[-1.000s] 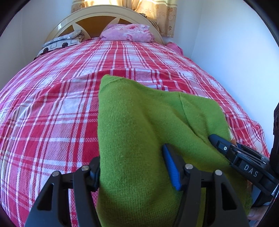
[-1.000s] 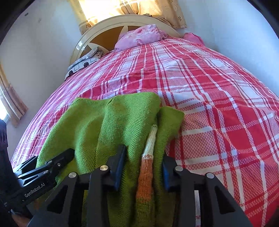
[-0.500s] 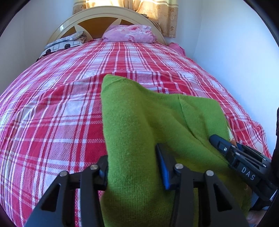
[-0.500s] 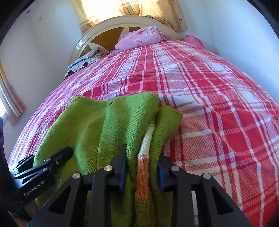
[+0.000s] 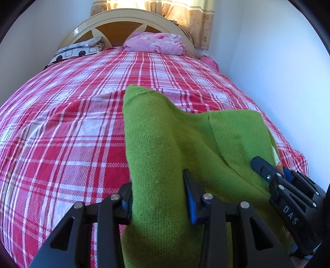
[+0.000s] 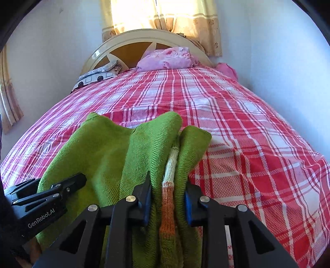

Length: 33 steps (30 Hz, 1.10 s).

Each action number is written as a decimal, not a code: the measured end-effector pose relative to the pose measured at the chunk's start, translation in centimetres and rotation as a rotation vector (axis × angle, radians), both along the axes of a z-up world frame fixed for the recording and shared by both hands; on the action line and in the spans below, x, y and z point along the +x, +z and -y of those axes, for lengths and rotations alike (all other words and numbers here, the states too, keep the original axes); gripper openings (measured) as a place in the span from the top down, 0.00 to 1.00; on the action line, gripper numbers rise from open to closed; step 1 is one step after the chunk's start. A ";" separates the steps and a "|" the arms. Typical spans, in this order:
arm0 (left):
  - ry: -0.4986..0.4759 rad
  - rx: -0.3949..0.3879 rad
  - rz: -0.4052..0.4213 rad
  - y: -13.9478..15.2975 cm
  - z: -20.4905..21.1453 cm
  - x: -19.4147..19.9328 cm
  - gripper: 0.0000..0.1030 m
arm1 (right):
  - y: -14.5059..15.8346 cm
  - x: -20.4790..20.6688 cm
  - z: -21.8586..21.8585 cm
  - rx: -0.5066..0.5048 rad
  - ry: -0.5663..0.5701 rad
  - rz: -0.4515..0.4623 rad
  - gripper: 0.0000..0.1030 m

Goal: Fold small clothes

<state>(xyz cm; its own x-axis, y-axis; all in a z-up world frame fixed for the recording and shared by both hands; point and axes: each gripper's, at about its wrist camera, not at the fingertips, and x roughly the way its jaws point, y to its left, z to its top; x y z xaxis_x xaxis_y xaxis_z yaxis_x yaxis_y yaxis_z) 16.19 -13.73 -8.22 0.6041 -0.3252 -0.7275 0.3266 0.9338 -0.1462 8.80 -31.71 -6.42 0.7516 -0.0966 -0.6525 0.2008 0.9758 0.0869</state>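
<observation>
Left tongs (image 5: pixel 157 193) and right tongs (image 6: pixel 168 198) each clamping one green sweater (image 5: pixel 175 144), plaid bed (image 5: pixel 61 123), two pillows.

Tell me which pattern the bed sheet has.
The bed sheet has red, pink and white checks, clearest in the right wrist view.

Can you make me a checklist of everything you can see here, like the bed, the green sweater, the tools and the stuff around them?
Surface: bed with a red and white plaid sheet, a few wrinkles.
Job's things: green knit sweater lying bunched on the sheet; a white and orange striped band shows between its folds.
Clutter: pink pillow and a grey patterned pillow at the headboard.
Grippers: left tool shut on the sweater's left side; right tool shut on the folds at the striped band.
Cables: nothing seen.
Surroundings: white walls, yellow curtain with light behind it.
</observation>
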 end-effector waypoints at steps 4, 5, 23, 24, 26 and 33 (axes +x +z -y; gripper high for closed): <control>0.007 -0.021 -0.011 0.1 -0.6 -0.1 0.61 | 0.3 -0.1 -0.5 -0.016 0.005 0.007 0.75; 0.009 -0.027 -0.014 0.2 -0.9 -0.2 0.61 | 0.4 -0.2 -0.6 -0.018 0.006 0.009 0.75; 0.045 -0.062 -0.023 1.4 -6.1 -2.9 0.62 | 2.5 -3.1 -5.9 -0.015 0.025 0.030 0.75; 0.049 -0.061 -0.023 1.5 -6.6 -3.2 0.62 | 2.7 -3.3 -6.3 -0.008 0.027 0.031 0.75; 0.057 -0.057 -0.018 1.7 -7.4 -3.6 0.62 | 2.9 -3.7 -7.2 0.000 0.034 0.028 0.75; 0.086 -0.063 0.000 2.7 -11.3 -5.7 0.62 | 4.3 -5.6 -10.9 0.009 0.066 0.037 0.76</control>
